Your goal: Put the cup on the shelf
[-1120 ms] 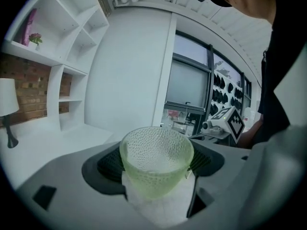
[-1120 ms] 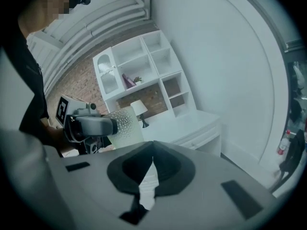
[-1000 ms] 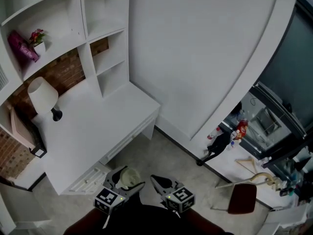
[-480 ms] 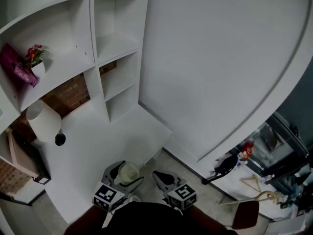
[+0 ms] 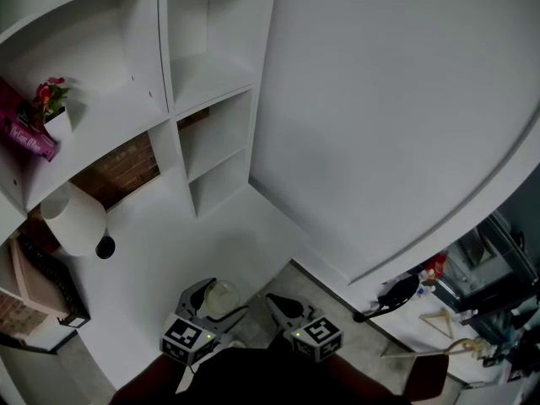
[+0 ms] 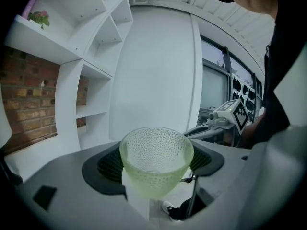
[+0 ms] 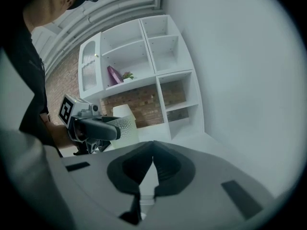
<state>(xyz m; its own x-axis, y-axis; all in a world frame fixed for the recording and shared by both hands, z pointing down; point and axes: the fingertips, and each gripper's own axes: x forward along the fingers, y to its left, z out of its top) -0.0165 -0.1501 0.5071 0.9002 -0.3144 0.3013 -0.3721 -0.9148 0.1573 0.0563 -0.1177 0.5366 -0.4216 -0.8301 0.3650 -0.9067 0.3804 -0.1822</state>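
Observation:
A pale green dimpled cup [image 6: 156, 159] sits upright between the jaws of my left gripper [image 6: 153, 166], which is shut on it. In the head view the cup [image 5: 223, 296] shows low in the picture, over the near edge of the white desk [image 5: 211, 234]. My right gripper [image 5: 283, 304] hangs beside it, a little to the right, shut with nothing in it; its pads meet in the right gripper view [image 7: 152, 158]. The white shelf unit [image 5: 211, 74] rises behind the desk with open compartments. The shelf [image 7: 165, 75] also stands ahead in the right gripper view.
A white lamp [image 5: 74, 219] stands on the desk's left side. A small flower pot [image 5: 54, 112] and a pink bag [image 5: 25, 133] occupy a left shelf compartment. A curved white wall [image 5: 396, 125] runs on the right. A red chair [image 5: 426, 378] and clutter lie at the lower right.
The head view has swung up and closer to the shelf, which now fills more of the picture. Both grippers keep their places low in the frame, the cup still held.

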